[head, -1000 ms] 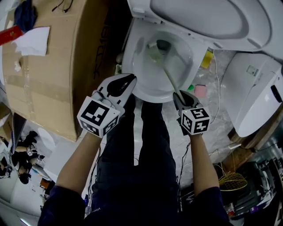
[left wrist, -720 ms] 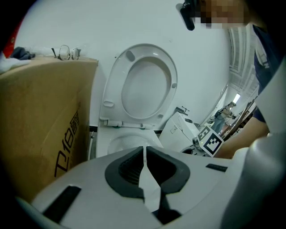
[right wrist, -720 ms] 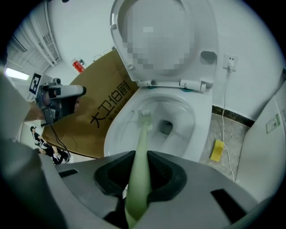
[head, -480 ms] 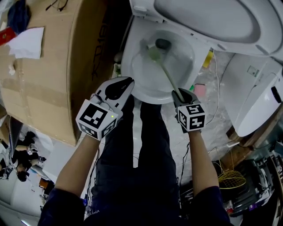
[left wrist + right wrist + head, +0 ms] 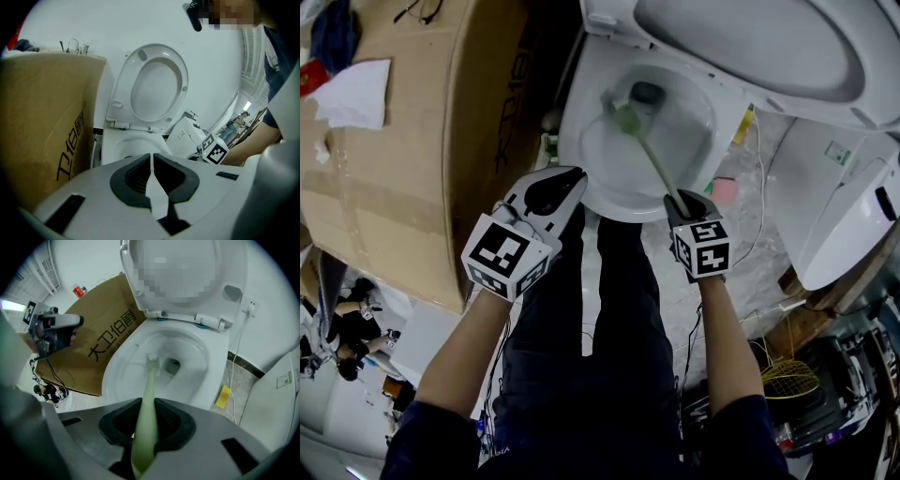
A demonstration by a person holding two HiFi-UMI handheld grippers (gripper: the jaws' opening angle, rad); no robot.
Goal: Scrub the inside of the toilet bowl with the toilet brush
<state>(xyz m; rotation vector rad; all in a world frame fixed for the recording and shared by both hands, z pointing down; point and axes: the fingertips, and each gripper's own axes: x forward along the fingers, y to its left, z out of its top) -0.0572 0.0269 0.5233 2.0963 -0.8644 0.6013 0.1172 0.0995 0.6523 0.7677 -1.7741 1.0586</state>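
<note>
Pale green toilet brush [image 5: 649,155] clenched in your right tongs [image 5: 679,201], its head down inside the white toilet bowl [image 5: 598,164], just beside the drain at 12 o'clock. Your left tongs [image 5: 566,180] hang pinched together on nothing by the rim at the bowl's 8 o'clock, near a cardboard box [image 5: 403,169].

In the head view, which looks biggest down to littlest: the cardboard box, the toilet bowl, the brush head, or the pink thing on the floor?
1. cardboard box
2. toilet bowl
3. brush head and pink thing: both tiny and about alike, so unranked.
</note>
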